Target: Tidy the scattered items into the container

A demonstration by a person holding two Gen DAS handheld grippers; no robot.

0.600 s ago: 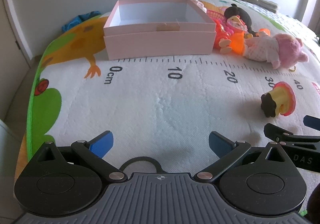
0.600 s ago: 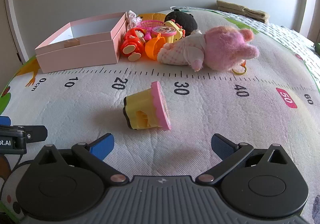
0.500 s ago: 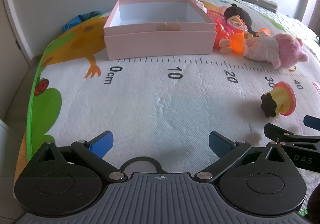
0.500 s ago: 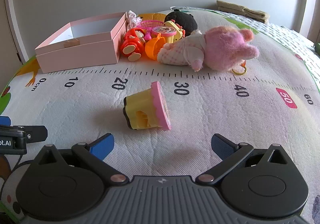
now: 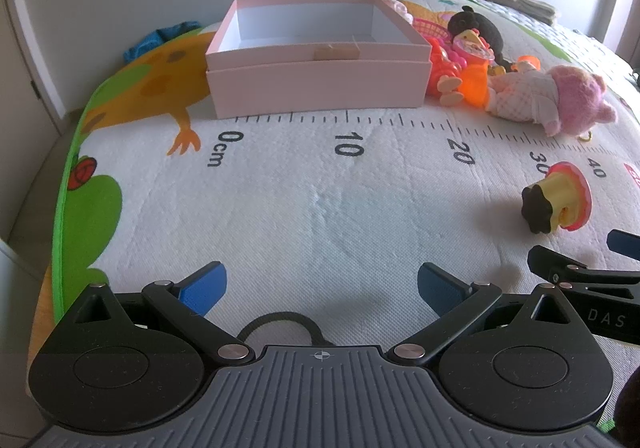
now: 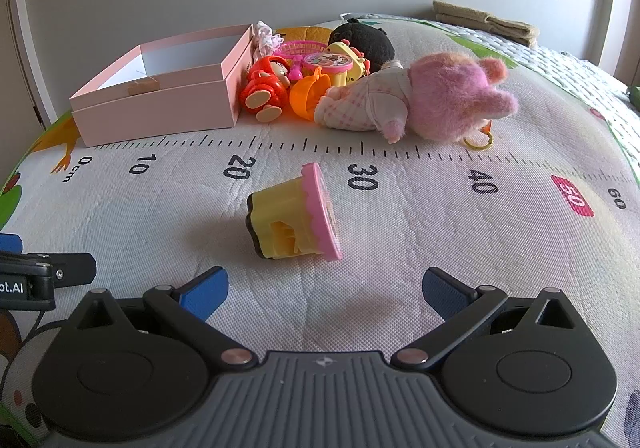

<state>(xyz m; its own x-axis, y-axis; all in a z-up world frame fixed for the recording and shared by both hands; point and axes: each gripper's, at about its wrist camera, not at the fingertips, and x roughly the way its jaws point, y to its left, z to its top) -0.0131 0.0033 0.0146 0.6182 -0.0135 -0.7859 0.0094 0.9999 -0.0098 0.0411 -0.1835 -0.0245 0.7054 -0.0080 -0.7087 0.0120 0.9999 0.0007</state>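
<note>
Right wrist view: nothing is picked yet, and your right gripper [image 6: 325,288] hangs wide and empty just short of the tipped yellow-and-pink toy [image 6: 294,214].

Your left gripper [image 5: 322,284] is equally wide over bare mat [image 5: 320,208]; I judge you must advance, straddle the toy, close, then carry it to the empty pink box [image 6: 160,104].

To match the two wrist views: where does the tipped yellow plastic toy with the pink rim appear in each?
Left wrist: the yellow plastic toy with the pink rim lies at the far right edge, on its side, below the printed 30.
Right wrist: centre of the picture, ahead of the open right gripper, between the printed 20 and 30.
Shared landmark: the open pink cardboard box behind the ruler print.
</note>
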